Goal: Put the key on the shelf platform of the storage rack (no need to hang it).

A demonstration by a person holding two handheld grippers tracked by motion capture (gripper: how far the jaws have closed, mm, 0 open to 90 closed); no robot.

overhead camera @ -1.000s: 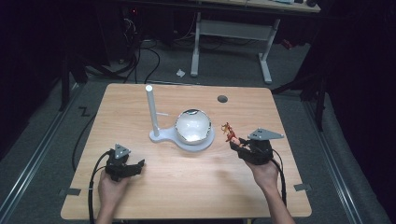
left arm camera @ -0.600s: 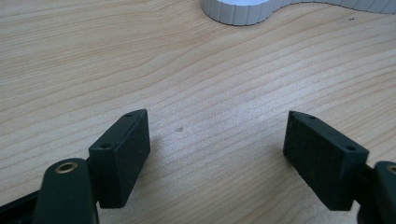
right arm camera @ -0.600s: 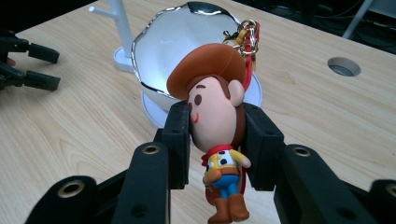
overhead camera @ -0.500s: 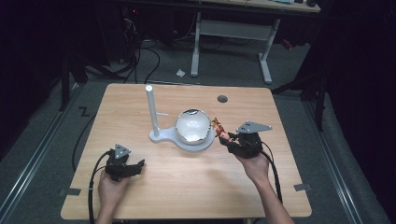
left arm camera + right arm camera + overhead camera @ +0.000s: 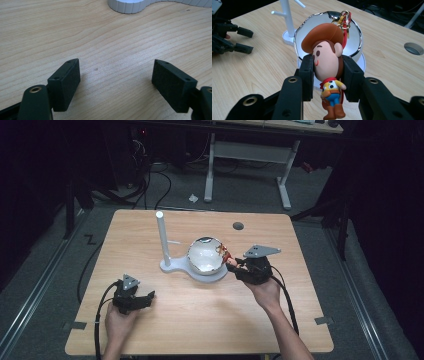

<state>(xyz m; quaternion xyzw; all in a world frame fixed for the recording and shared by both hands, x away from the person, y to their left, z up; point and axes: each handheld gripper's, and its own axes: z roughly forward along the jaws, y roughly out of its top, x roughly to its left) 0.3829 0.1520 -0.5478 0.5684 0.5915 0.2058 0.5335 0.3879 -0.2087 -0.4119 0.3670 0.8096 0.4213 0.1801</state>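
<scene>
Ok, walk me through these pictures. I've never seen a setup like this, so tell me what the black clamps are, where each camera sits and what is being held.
No robot here: a person at a wooden table holds a hand-operated two-jaw gripper in each hand. The high view comes from a fixed camera above, looking down on the table; the forearms enter from the bottom. The other two pictures come from cameras riding on the grippers, looking along their black jaws.

On the table stands a white stand with an upright post and a shiny bowl on its base.

The left gripper rests low over bare wood, jaws wide apart, holding nothing. The right gripper is shut on a small cowboy figure keychain, pads pressing both sides of its head, right beside the bowl; its gold clasp and red strap stick up behind the hat.
</scene>
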